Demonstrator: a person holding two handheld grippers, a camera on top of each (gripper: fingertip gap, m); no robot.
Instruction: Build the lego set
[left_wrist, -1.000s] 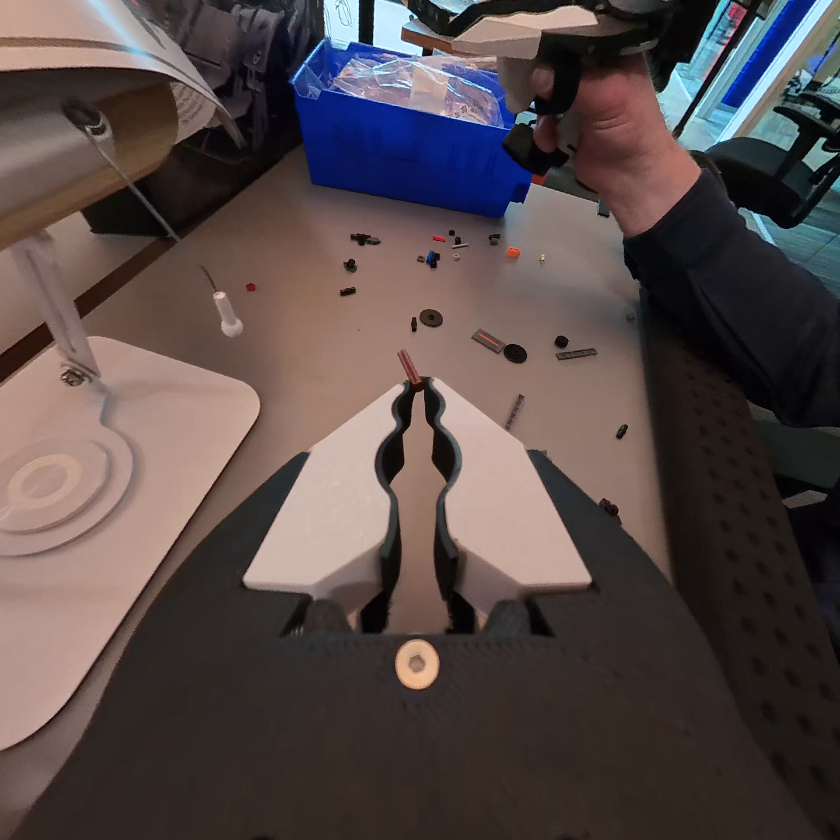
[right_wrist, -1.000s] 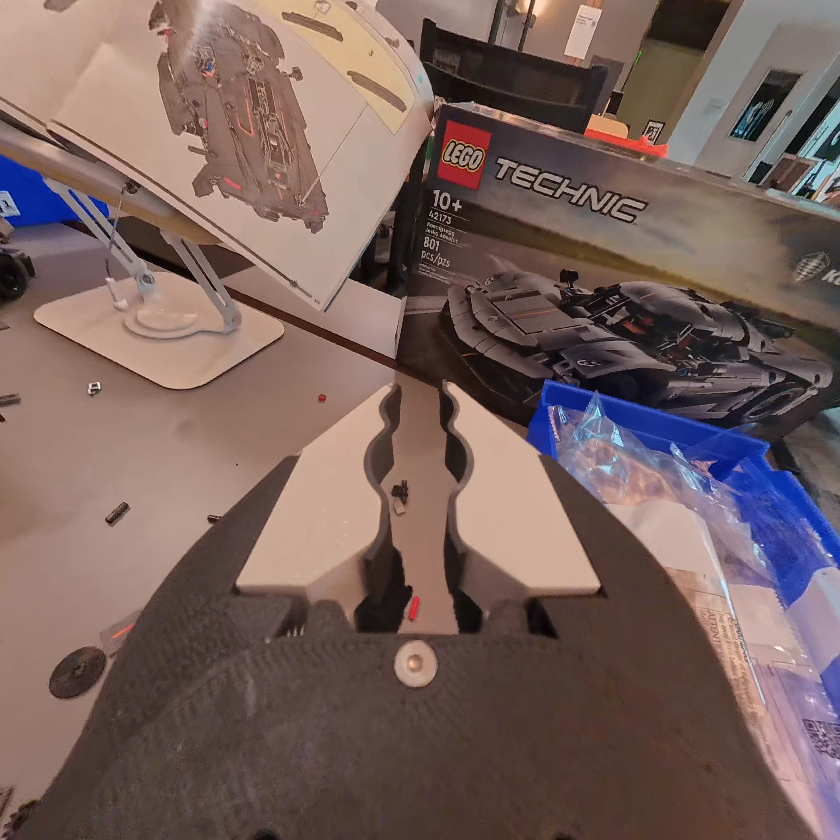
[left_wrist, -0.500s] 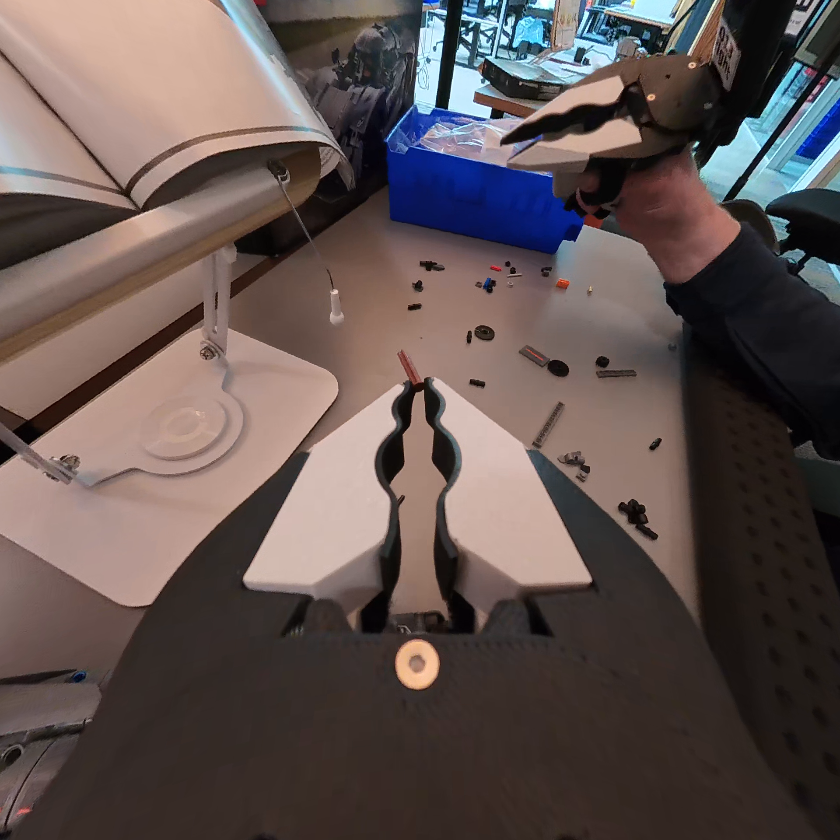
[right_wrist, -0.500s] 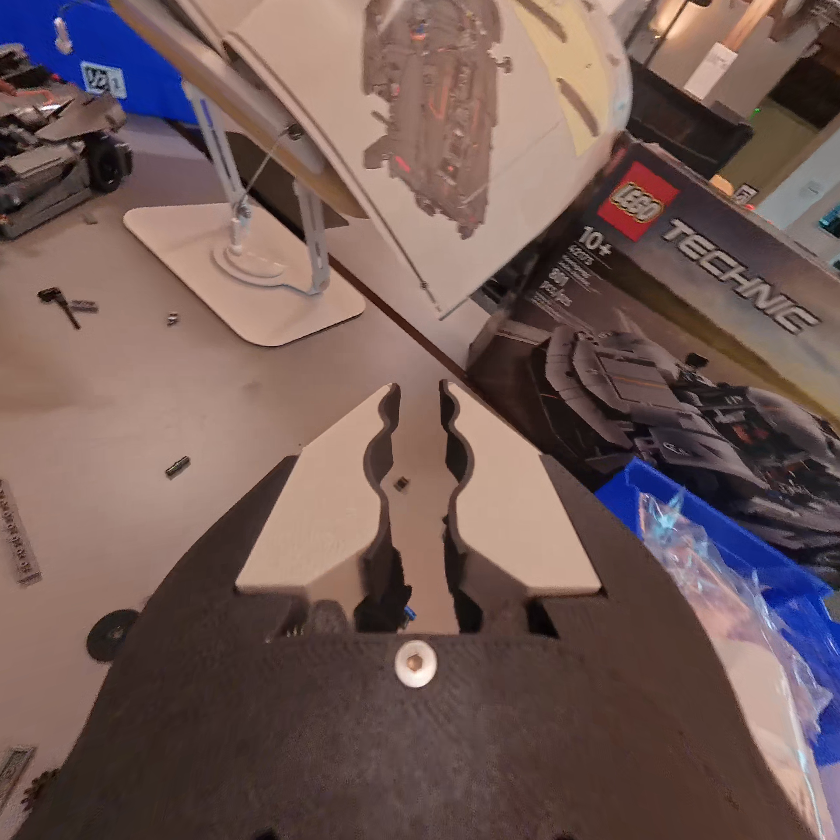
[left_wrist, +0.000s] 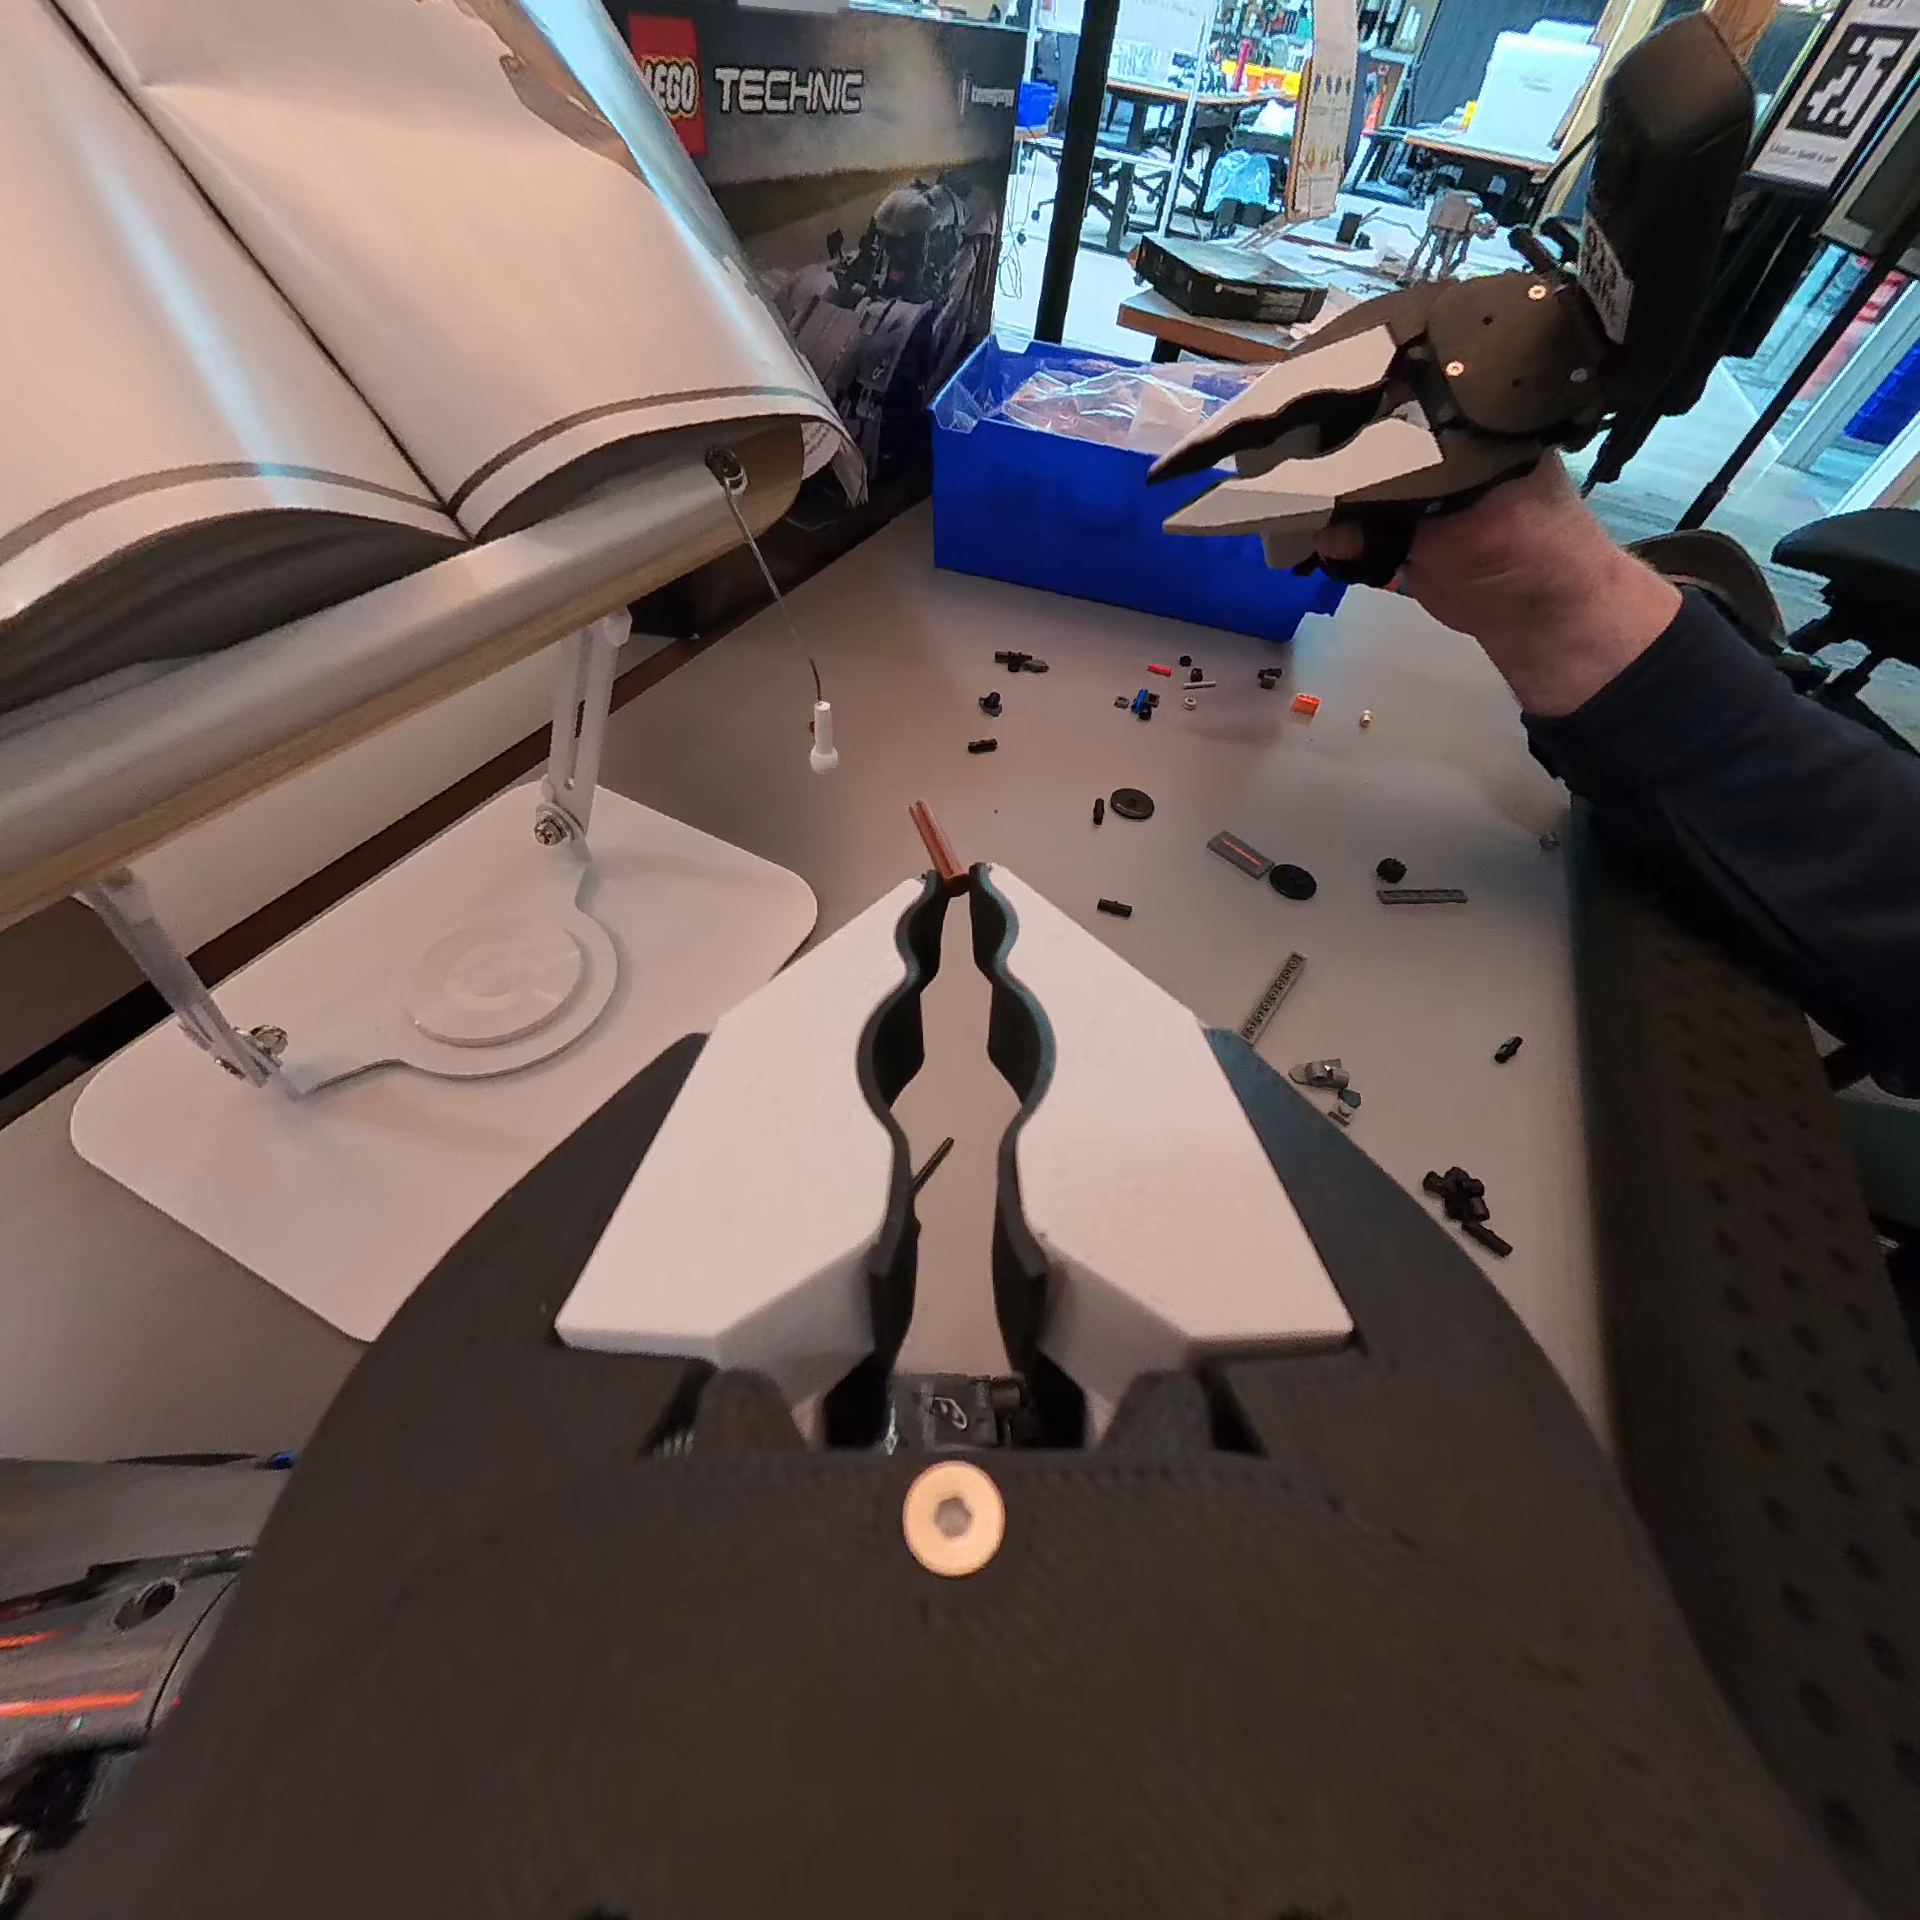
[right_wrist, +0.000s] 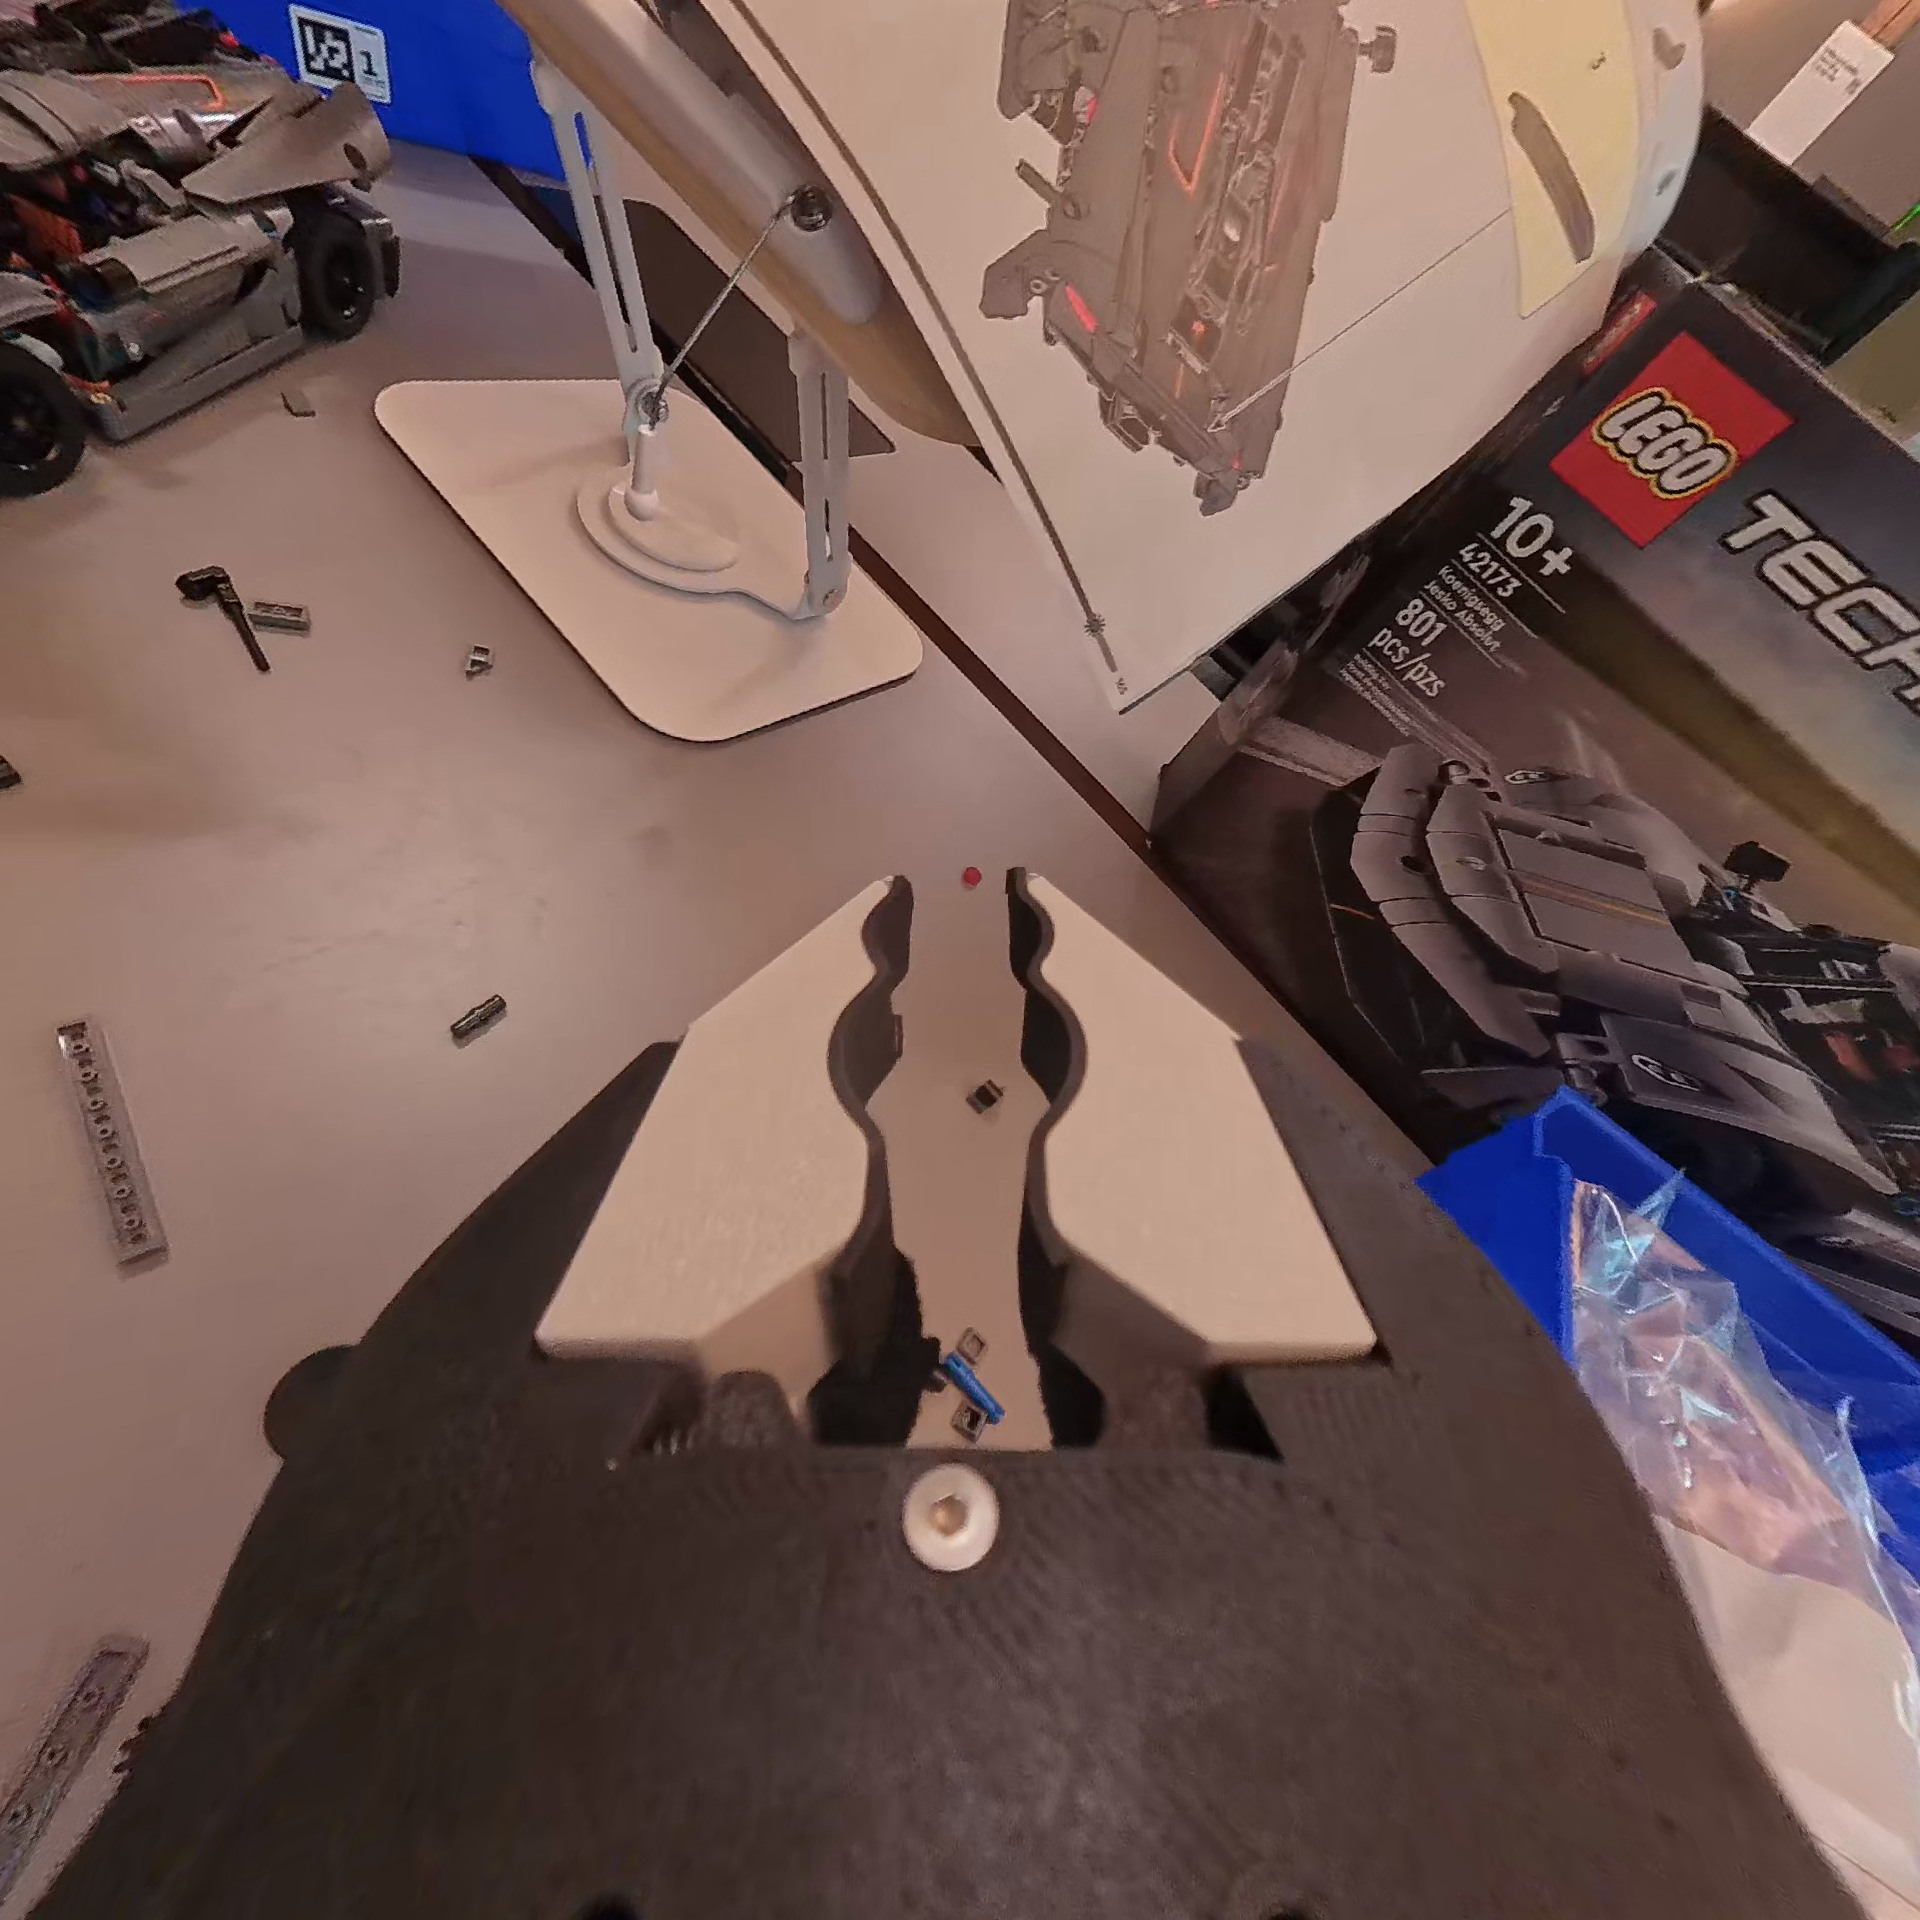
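My left gripper (left_wrist: 958, 881) is shut on a short red-brown axle (left_wrist: 932, 836) that sticks out past its tips, above the grey table (left_wrist: 1403, 1039). My right gripper (right_wrist: 958, 881) is open and empty, held high over the table; it also shows in the left wrist view (left_wrist: 1162, 504) in a person's hand. A small red stud (right_wrist: 971, 876) and a black piece (right_wrist: 984, 1095) lie on the table below it. The partly built grey car (right_wrist: 156, 239) stands at the far left, and its edge shows in the left wrist view (left_wrist: 94, 1642).
An open instruction book (left_wrist: 312, 312) rests on a white stand (left_wrist: 416, 1060). The set's box (right_wrist: 1662, 779) and a blue bin of bags (left_wrist: 1091, 520) stand behind. Several small loose parts (left_wrist: 1132, 802) and a long grey plate (right_wrist: 112, 1138) lie about. A dark mesh chair (left_wrist: 1766, 1403) is at the right. About 25 cm separates my left fingertips from my right. The black piece (right_wrist: 984, 1095) is about 15 cm from my right fingertips. Seen from the left wrist view (left_wrist: 989, 708) as well. My left gripper is the nearer one to the partly built grey car (right_wrist: 156, 239): about 15 cm, against 40 cm. To the small red stud (right_wrist: 971, 876): right tips about 20 cm, left tips about 35 cm.
My left gripper has drawn back and tilted up, still holding the axle. My right gripper has swung left toward the book stand and the car, staying open.
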